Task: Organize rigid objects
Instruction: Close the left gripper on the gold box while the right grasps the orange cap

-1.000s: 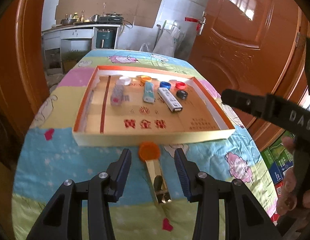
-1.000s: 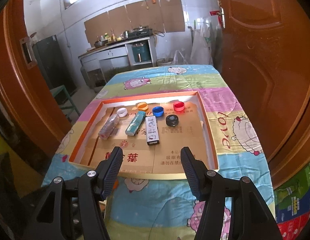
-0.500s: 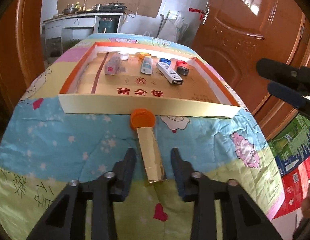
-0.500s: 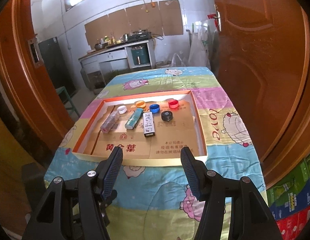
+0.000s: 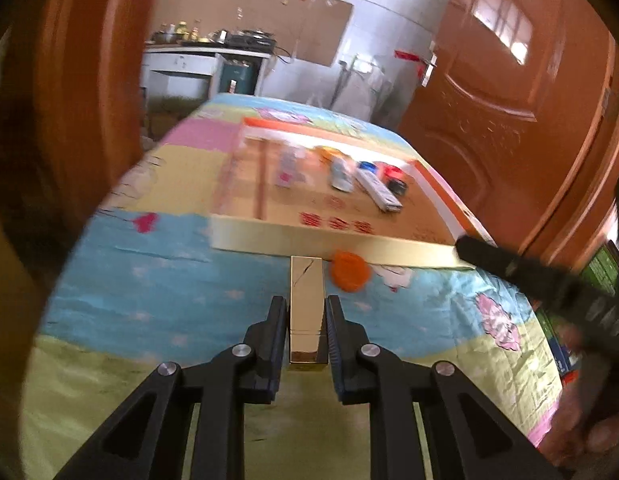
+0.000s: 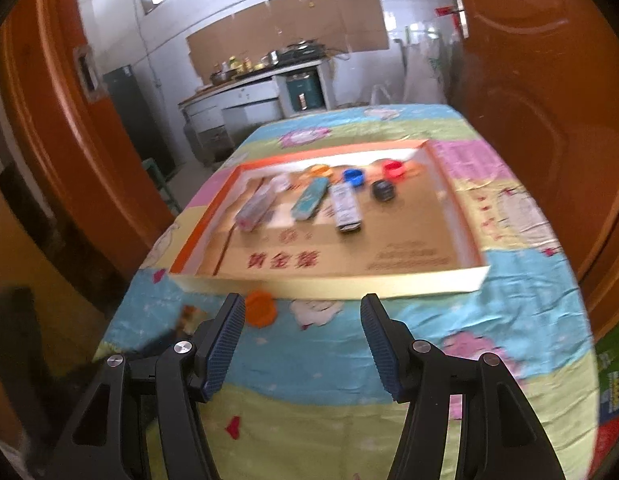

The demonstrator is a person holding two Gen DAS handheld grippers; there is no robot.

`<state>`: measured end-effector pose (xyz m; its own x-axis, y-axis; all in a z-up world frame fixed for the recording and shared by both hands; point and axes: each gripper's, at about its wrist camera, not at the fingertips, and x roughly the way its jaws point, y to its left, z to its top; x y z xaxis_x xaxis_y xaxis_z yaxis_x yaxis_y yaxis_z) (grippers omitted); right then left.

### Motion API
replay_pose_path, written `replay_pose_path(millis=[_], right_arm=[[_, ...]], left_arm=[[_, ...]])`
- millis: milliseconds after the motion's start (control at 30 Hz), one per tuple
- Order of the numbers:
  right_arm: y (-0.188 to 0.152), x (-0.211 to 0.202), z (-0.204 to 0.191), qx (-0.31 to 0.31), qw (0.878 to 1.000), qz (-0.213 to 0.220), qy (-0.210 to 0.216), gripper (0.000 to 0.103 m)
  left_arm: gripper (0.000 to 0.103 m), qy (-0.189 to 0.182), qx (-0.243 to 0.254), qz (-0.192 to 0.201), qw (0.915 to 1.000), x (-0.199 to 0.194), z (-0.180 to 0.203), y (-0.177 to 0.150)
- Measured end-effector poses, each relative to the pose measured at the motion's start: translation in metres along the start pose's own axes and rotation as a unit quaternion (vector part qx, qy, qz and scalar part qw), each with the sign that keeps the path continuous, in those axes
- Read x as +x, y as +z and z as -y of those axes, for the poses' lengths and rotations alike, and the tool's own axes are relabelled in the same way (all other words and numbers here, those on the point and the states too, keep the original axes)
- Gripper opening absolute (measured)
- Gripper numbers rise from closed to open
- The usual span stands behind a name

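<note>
A long gold box [image 5: 306, 292] lies on the patterned tablecloth just before the shallow cardboard tray [image 5: 349, 246]. My left gripper [image 5: 306, 300] is closing its jaws on the box's near half, and the pads touch its two sides. An orange cap [image 5: 349, 276] sits right of the box against the tray's front wall. My right gripper [image 6: 302, 300] hovers open over the cloth with nothing between its fingers; the orange cap [image 6: 260, 308] lies just past its left fingertip. The tray [image 6: 349, 282] holds three long boxes and several coloured caps in a far row.
Orange wooden doors [image 6: 549, 100] flank the table on both sides. The table's near edge and right edge drop off to the floor, where coloured cartons [image 5: 601, 276] stand. The right gripper's black finger [image 5: 509, 264] crosses the left wrist view. A kitchen counter [image 6: 249, 84] is at the back.
The left jaws have narrowed from wide apart to touching the gold box, which now points straight along the fingers. The right gripper has dropped back toward the tray's front edge, still open.
</note>
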<state>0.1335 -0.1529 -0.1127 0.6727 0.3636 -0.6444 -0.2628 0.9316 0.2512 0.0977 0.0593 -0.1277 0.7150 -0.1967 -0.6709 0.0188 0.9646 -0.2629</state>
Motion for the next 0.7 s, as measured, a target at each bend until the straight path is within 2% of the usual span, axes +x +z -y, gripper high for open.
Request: replay_pose_path(millis=[200, 467, 500, 533, 700], right_arm=[[-0.013, 0.043, -0.033, -0.035, 0.999, -0.030, 0.006, 0.062], [-0.007, 0.082, -0.046, -0.046, 0.997, -0.053, -0.041, 0.061], [-0.006, 0.085, -0.046, -0.045, 0.996, -0.056, -0.044, 0.052], [-0.006, 0.088, -0.046, -0.044, 0.996, -0.059, -0.047, 0.033], [-0.004, 0.092, -0.046, -0.046, 0.995, -0.070, -0.044, 0.031]], left_arm=[[0.020, 0.031, -0.020, 0.025, 0.9990, -0.021, -0.038, 0.008], [0.020, 0.015, -0.037, 0.033, 0.9987, -0.027, -0.059, 0.011], [0.020, 0.013, -0.037, 0.033, 0.9987, -0.027, -0.059, 0.011], [0.020, 0.010, -0.036, 0.032, 0.9988, -0.025, -0.059, 0.012], [0.020, 0.006, -0.040, 0.028, 0.9988, -0.020, -0.063, 0.013]])
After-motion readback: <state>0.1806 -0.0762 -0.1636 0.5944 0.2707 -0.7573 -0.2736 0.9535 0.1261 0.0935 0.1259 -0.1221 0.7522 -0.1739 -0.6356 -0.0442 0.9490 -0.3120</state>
